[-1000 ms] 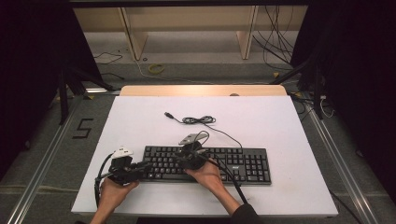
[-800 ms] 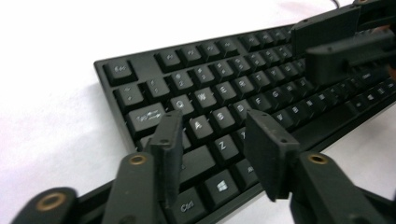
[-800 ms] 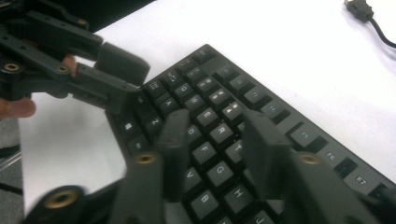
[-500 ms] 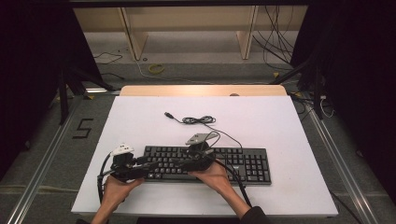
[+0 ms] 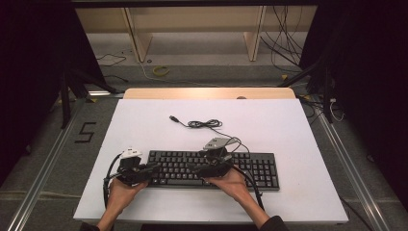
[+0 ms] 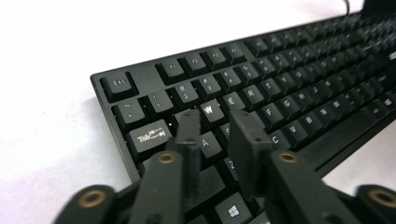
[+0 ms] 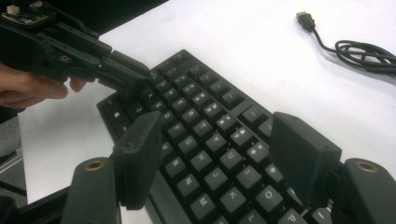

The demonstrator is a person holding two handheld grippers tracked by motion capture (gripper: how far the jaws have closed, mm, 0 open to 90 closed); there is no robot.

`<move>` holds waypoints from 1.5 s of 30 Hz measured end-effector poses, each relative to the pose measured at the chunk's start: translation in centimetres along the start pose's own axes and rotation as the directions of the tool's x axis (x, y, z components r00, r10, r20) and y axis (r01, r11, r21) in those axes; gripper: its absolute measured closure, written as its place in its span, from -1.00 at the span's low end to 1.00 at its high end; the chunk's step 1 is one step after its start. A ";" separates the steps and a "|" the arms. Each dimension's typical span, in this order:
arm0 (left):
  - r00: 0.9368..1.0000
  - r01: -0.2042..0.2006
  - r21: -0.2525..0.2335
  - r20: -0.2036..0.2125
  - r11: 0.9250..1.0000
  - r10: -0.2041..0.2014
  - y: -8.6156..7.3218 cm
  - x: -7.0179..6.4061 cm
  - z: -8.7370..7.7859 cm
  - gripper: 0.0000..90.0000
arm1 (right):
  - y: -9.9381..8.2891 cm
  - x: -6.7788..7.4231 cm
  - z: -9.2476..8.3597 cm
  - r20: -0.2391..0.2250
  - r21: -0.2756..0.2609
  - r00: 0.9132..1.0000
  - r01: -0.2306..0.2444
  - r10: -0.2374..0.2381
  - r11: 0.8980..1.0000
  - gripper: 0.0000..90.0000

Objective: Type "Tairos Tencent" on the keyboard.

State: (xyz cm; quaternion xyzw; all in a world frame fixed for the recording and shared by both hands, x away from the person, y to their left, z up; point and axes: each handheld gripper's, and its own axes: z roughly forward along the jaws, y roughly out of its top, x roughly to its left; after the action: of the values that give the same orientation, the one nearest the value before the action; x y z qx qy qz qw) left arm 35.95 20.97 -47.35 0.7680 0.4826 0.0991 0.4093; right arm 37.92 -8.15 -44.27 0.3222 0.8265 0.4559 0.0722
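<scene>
Over the keyboard (image 5: 211, 169), left fingers (image 6: 189, 128) narrowed, right fingers (image 7: 140, 140) wide, both empty.

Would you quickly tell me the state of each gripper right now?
Left gripper: jaws nearly closed, just been closing, over the keyboard, holding nothing.
Right gripper: open, just been opening, empty above the keys.

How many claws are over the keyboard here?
2: the left claw over the keyboard's left end, jaws nearly together; the right claw over its middle, jaws wide apart.
</scene>
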 end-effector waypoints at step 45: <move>0.995 -0.068 -0.078 0.066 0.995 0.074 -0.1 -1.0 -0.4 0.41 | -0.7 -1.7 -0.6 0.029 0.000 0.999 -0.039 0.039 0.999 -0.15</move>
State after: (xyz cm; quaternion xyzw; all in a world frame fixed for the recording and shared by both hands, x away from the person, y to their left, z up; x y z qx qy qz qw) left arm 35.18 20.41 -46.90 0.7715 0.4364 0.1054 0.4507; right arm 38.67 -9.88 -44.76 0.3448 0.8190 0.4523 0.0755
